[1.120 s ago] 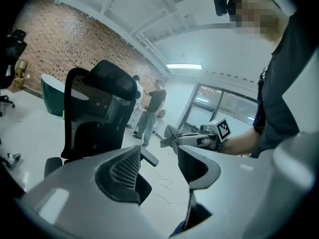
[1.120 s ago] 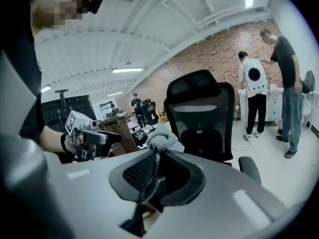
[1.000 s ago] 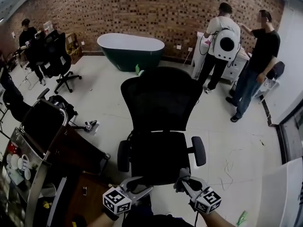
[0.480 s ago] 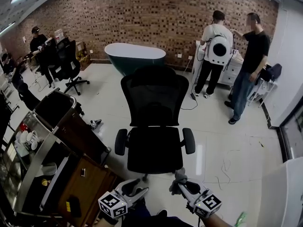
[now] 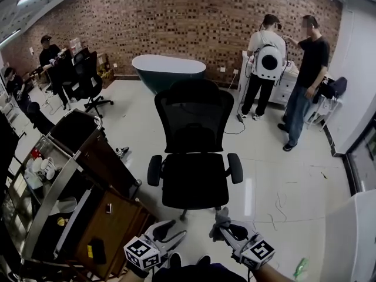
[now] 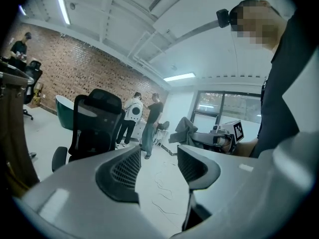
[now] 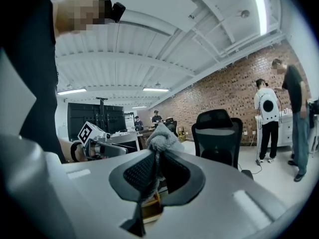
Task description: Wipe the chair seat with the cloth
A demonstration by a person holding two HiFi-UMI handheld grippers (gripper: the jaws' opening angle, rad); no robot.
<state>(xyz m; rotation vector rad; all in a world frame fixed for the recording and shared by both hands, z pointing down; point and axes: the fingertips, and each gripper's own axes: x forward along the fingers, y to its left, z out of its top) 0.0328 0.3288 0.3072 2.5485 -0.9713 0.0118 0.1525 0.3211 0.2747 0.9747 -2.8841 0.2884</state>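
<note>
- Jaws of my right gripper (image 7: pixel 155 159) are pressed together on a grey fuzzy cloth (image 7: pixel 160 137), which bunches up above their tips.
- Jaws of my left gripper (image 6: pixel 158 164) stand well apart with nothing between them; only floor shows through the gap.
- Both grippers sit low at the near edge of the head view, side by side and apart from each other, each short of the chair.
- The black mesh-backed office chair (image 5: pixel 194 119) stands upright on the pale glossy floor (image 5: pixel 282 181) straight ahead of me, with its front towards me.
- Its black padded seat (image 5: pixel 194 184) is bare, and the cloth hangs in the air near the front edge without touching it.
- On my left, near the chair, I see a brown wooden table (image 5: pixel 114 219).
- Behind the chair a dark green oval bathtub (image 5: pixel 168 70) sits by the red brick wall (image 5: pixel 176 16).
- Two standing people (image 5: pixel 267 57) are off to the right of the bathtub, well apart from the chair.
</note>
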